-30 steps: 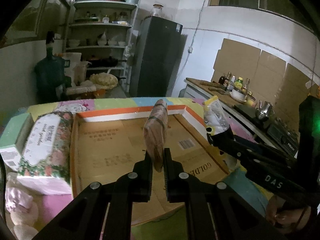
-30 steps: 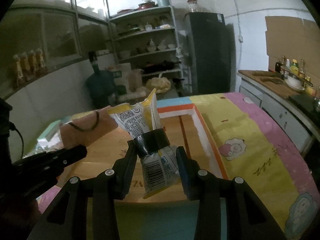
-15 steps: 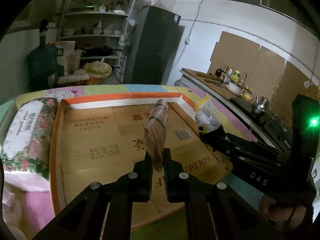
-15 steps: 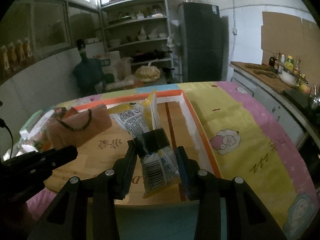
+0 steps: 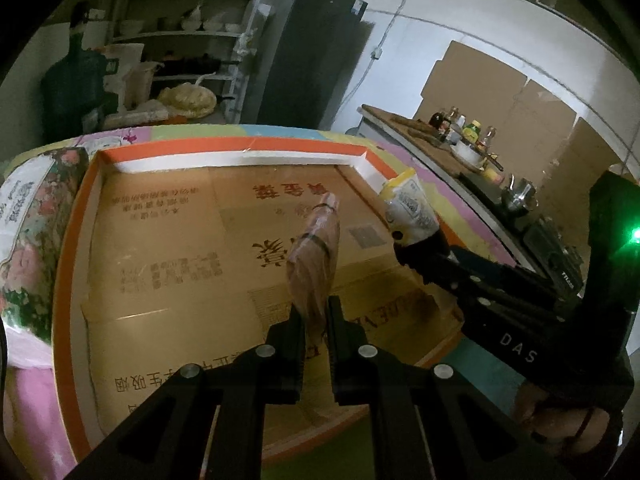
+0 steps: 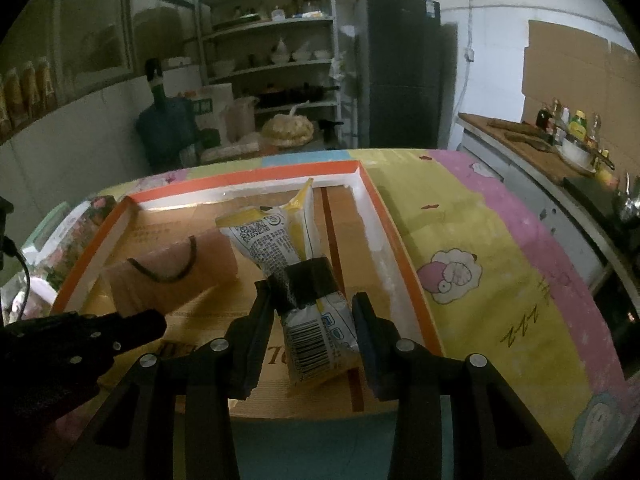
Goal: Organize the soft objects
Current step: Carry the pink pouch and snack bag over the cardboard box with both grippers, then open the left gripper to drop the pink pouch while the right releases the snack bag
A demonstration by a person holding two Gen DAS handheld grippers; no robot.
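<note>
My left gripper (image 5: 315,320) is shut on a pink sponge block (image 5: 316,256) with a black band, held upright over the cardboard floor of the orange-rimmed tray (image 5: 224,145). The block also shows in the right wrist view (image 6: 172,272). My right gripper (image 6: 312,316) is shut on a yellow-and-white snack packet (image 6: 280,240) wrapped in black tape, held over the right part of the tray (image 6: 404,248). The packet also shows in the left wrist view (image 5: 408,212), held by the right gripper (image 5: 416,248).
A floral tissue pack (image 5: 32,224) lies left of the tray on a patterned tablecloth (image 6: 480,240). A counter with bottles (image 5: 460,132), shelves (image 6: 276,60) and a dark fridge (image 6: 400,68) stand behind.
Both grippers have moved forward and down over the tray with their objects; the tray looks larger and closer. Both grips are unchanged.
</note>
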